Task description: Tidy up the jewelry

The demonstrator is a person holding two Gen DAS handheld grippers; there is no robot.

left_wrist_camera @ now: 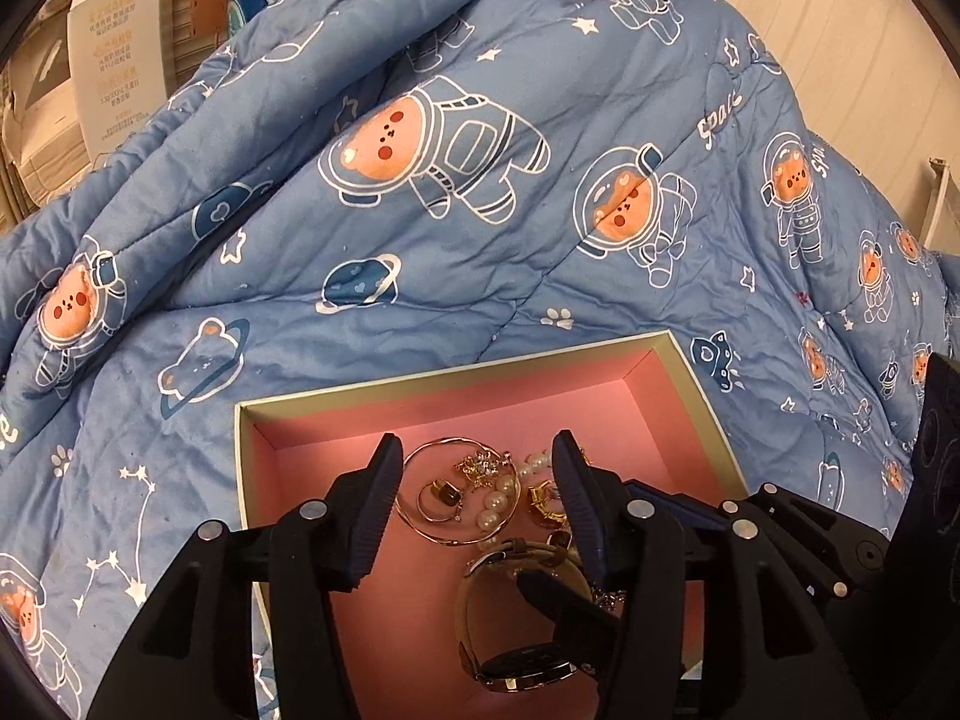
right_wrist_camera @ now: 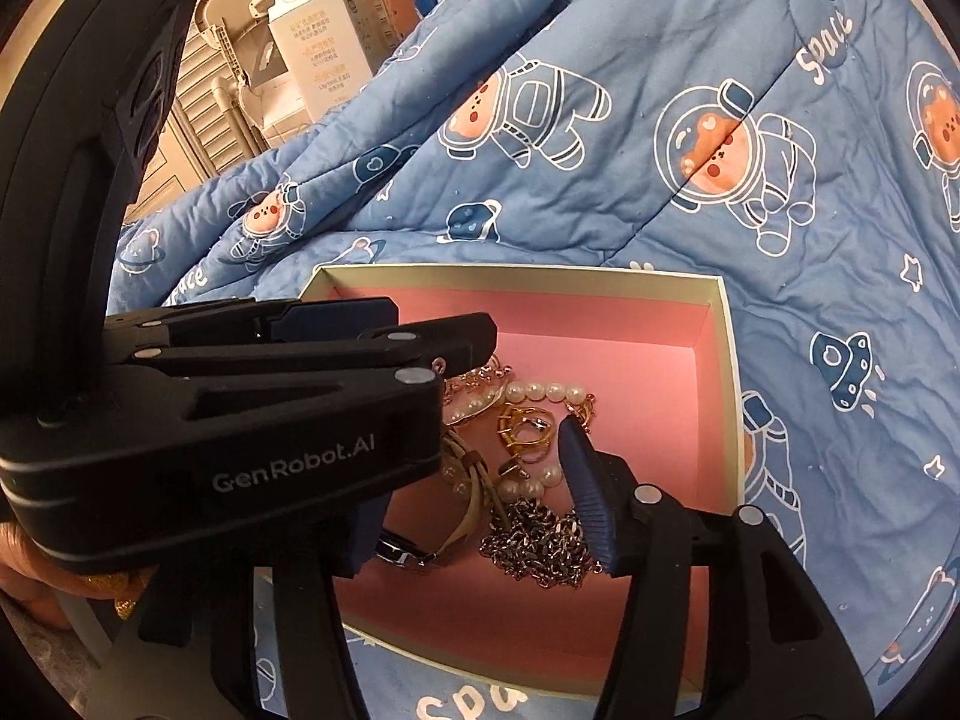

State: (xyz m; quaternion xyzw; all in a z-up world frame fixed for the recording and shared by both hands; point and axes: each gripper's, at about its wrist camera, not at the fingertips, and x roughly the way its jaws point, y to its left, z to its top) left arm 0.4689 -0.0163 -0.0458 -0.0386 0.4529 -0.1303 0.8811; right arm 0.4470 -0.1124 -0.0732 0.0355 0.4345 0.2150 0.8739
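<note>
- A blue quilt (left_wrist_camera: 420,276) printed with astronaut bears covers the bed and rises in folds behind everything
- A white carton (right_wrist_camera: 318,42) with printed text stands beyond the quilt, at the far left
- A box (left_wrist_camera: 702,384) with a cream rim and pink lining sits open on the quilt; all the jewelry lies inside it
- The left gripper (left_wrist_camera: 477,468) hangs over the box with its jaws apart, nothing pressed between the pads; a bangle and rings show in the gap below
- The right gripper (right_wrist_camera: 474,516) also points down into the box, jaws apart and gripping nothing; the left gripper's body crosses in front of its left finger
- A watch (left_wrist_camera: 522,666) with a tan strap lies near the box's near side, dark dial turned sideways
- A metal chain (right_wrist_camera: 534,546) is heaped just beside the right gripper's right finger
- A thin gold bangle (left_wrist_camera: 420,462) lies flat, with a ring (left_wrist_camera: 441,495) inside its loop
- A pearl strand (right_wrist_camera: 549,391) curls through the middle of the pile
- Gold earrings (right_wrist_camera: 522,426) rest just beside the pearls
</note>
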